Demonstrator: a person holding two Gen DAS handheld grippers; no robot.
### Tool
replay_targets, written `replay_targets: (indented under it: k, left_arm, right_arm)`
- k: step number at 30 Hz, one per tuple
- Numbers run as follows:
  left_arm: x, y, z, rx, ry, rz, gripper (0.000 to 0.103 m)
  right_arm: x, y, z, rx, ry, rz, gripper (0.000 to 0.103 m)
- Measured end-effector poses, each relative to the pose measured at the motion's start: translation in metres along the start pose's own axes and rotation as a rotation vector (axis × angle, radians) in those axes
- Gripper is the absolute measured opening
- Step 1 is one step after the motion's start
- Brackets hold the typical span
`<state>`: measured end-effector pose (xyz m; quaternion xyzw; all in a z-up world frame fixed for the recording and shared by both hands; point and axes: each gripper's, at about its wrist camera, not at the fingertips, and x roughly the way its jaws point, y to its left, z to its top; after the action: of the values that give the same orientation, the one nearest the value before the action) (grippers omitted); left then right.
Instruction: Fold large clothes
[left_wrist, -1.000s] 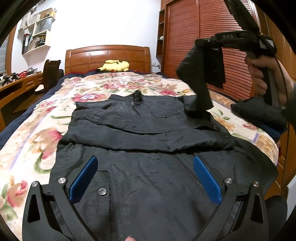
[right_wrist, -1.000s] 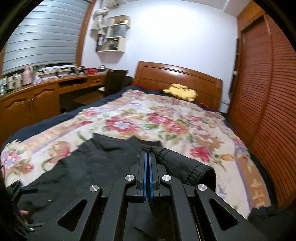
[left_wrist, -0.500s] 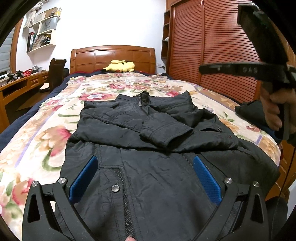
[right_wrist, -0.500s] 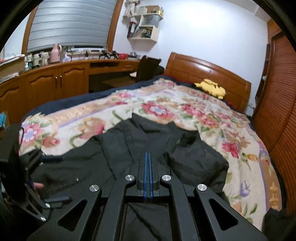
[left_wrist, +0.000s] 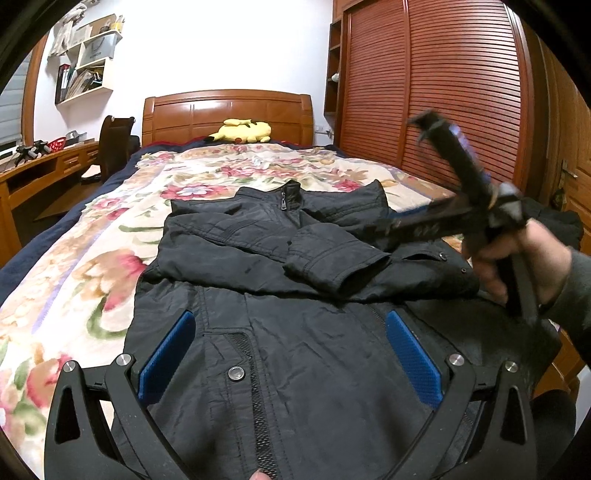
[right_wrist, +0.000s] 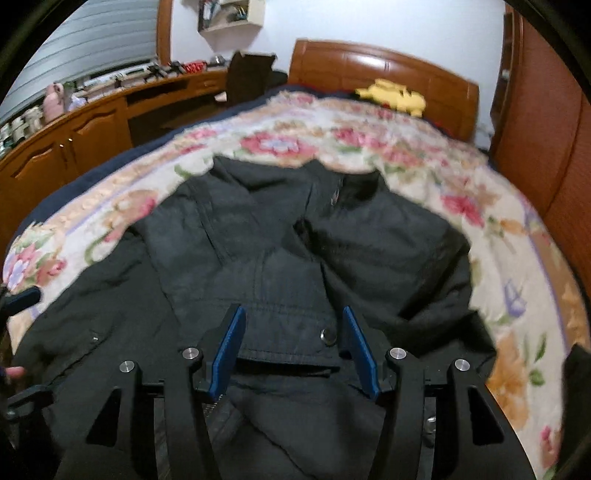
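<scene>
Jacket (left_wrist: 295, 332) is bulky, limp, slick-looking nylon; I'd pinch the thick hem at 6 o'clock. Right gripper (right_wrist: 291, 347) has just been opening, half-spread, holding nothing; left gripper (left_wrist: 291, 354) wide, empty.

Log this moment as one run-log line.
stage: sleeves folded across black jacket on bed | left gripper: open, over hem | right gripper: jaws just opened, nothing gripped, above jacket

Both wrist views look from close above the jacket (left_wrist: 295, 332) toward the headboard (left_wrist: 227, 114) at twelve o'clock.
</scene>
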<state>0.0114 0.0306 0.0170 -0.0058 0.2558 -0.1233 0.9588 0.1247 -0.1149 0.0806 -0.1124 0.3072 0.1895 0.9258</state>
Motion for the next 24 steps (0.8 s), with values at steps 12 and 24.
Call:
replay_targets:
  k: [12,24]
  left_arm:
    - [0.0,0.007,-0.002,-0.001,0.002,0.009,0.103]
    - [-0.018,0.037,-0.011,-0.037,-0.007,0.058,0.103]
  right_arm:
    - [0.052,-0.004,0.001,0.071,0.148,0.002,0.061]
    - [0.048,0.023,-0.009,-0.11,0.147,-0.022,0.014]
